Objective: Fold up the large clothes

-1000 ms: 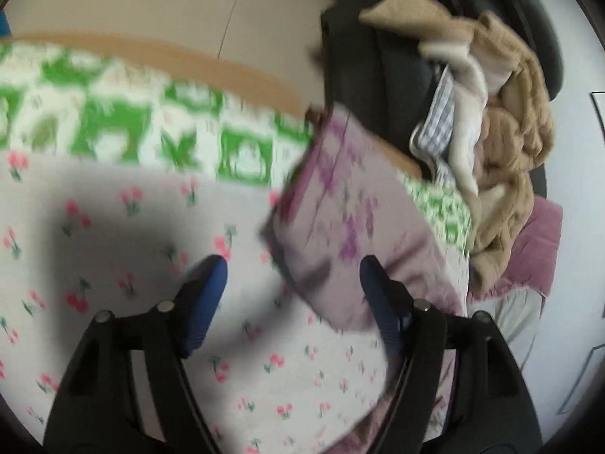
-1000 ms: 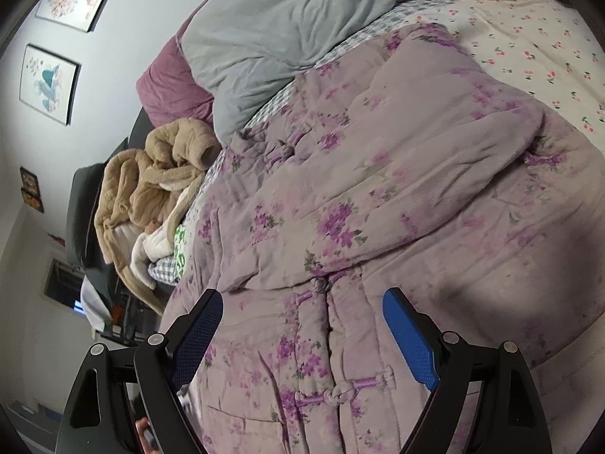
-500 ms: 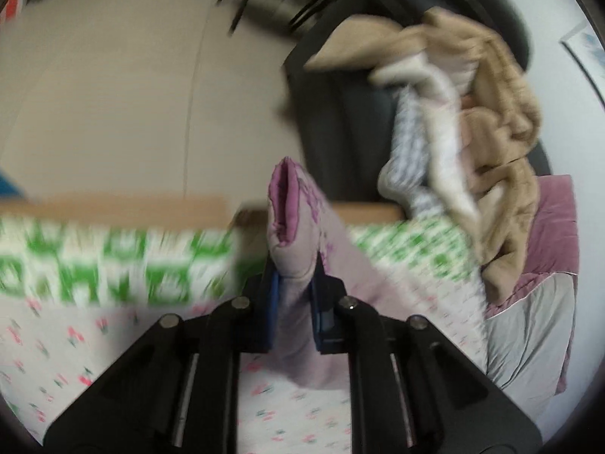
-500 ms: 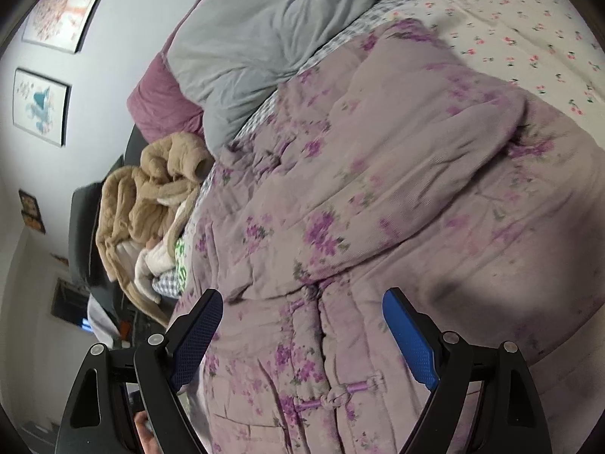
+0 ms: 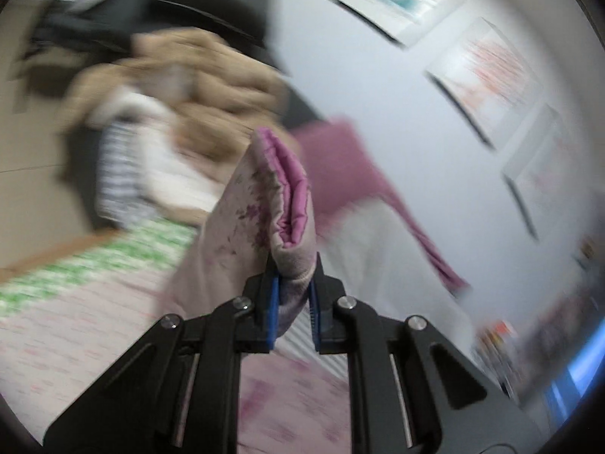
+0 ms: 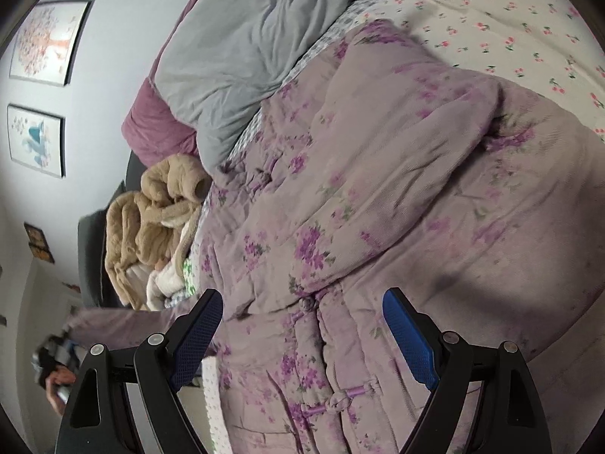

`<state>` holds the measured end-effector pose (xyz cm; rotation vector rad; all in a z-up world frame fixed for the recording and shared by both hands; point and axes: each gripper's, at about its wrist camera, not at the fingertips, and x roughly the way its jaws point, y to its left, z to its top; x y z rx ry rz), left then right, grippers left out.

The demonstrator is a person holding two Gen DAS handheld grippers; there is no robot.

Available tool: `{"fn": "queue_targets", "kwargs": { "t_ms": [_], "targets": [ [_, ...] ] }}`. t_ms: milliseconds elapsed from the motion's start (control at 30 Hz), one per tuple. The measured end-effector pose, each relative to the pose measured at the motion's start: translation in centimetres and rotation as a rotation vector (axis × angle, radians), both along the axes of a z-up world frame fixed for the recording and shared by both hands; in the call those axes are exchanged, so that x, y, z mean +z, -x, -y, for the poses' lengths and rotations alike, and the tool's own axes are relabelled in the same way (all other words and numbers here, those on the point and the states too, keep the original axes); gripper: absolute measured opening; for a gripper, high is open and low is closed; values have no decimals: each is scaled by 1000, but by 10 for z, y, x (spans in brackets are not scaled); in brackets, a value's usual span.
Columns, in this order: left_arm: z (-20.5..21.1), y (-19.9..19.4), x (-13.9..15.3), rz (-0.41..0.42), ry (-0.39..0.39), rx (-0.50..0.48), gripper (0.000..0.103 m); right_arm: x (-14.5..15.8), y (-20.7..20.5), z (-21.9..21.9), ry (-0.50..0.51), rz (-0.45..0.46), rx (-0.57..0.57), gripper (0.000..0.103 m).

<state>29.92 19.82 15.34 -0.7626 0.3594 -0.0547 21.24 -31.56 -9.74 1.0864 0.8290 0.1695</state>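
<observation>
A padded lilac jacket (image 6: 378, 196) with purple flowers and knot buttons lies spread on the bed. My left gripper (image 5: 293, 302) is shut on the jacket's sleeve cuff (image 5: 280, 196), which shows a pink lining, and holds it lifted off the bed. The lifted sleeve (image 6: 121, 325) also shows at the lower left of the right wrist view. My right gripper (image 6: 298, 329) is open and empty, hovering just above the jacket's buttoned front.
The bed (image 6: 510, 19) has a white cherry-print sheet. A grey and plum duvet (image 6: 257, 38) is bunched by the wall. A dark chair piled with beige clothes (image 6: 151, 227) stands beside the bed. Framed pictures (image 5: 487, 72) hang on the wall.
My left gripper has shut on the sleeve cuff, lifted it off the bed and swung it toward the wall. My right gripper has stayed open over the jacket.
</observation>
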Motion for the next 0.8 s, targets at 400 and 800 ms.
{"fn": "queue_targets", "kwargs": {
  "t_ms": [400, 800],
  "targets": [
    [267, -38, -117, -140, 59, -472, 15, -7, 18, 48, -134, 8, -126, 88],
    [358, -41, -262, -428, -2, -555, 15, -3, 54, 114, -119, 1, -329, 88]
  ]
}}
